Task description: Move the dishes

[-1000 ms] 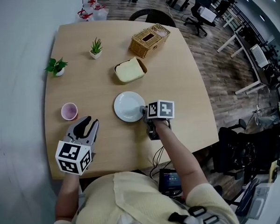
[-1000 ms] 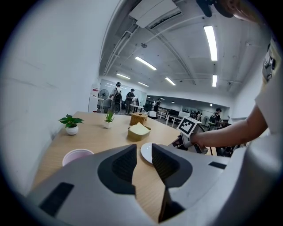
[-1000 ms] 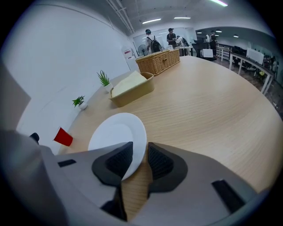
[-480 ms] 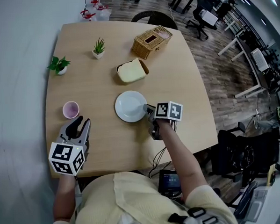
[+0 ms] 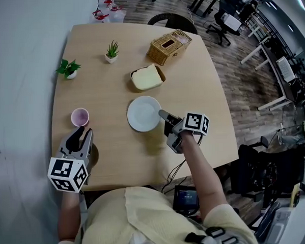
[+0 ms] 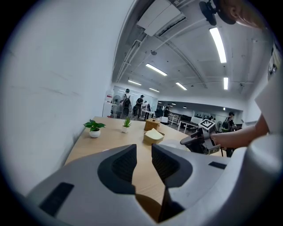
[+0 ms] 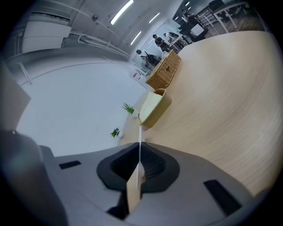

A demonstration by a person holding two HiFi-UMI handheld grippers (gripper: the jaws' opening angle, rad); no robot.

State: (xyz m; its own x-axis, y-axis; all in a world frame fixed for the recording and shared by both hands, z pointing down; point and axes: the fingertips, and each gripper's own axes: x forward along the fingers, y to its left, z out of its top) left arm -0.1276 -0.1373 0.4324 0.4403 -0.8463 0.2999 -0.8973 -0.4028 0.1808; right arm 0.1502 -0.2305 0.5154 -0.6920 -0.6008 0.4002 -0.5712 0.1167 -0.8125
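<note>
The white plate [image 5: 143,113] is right at the tip of the right claw [image 5: 163,115], and its near rim is caught between the two pads. In the right gripper view the plate [image 7: 135,187] is seen from the side as a thin white line. It runs straight out from the claw [image 7: 139,164], and the jaws are pressed tight on it. The plate is round, so no long side has to be lined up. What matters for the next move is that the whole plate sticks out ahead of the claw, away from the person, and is held by one edge only. It is judged that the far edge could dip if the claw is tipped. Whether the plate is off the desk [image 5: 202,106] cannot be told for sure. The right claw is pointed a little downward, towards the middle of the desk, and the right arm is stretched out over the near edge. This hand is much the nearer one to the plate. Just past the plate from the claw a yellow dish [image 5: 147,77] is seen, and farther on a basket [image 5: 170,45]. The left claw [image 5: 77,135] is held well apart, off to the left. Its jaws are spread with nothing between them, and a pink cup [image 5: 80,116] is just ahead of it.
</note>
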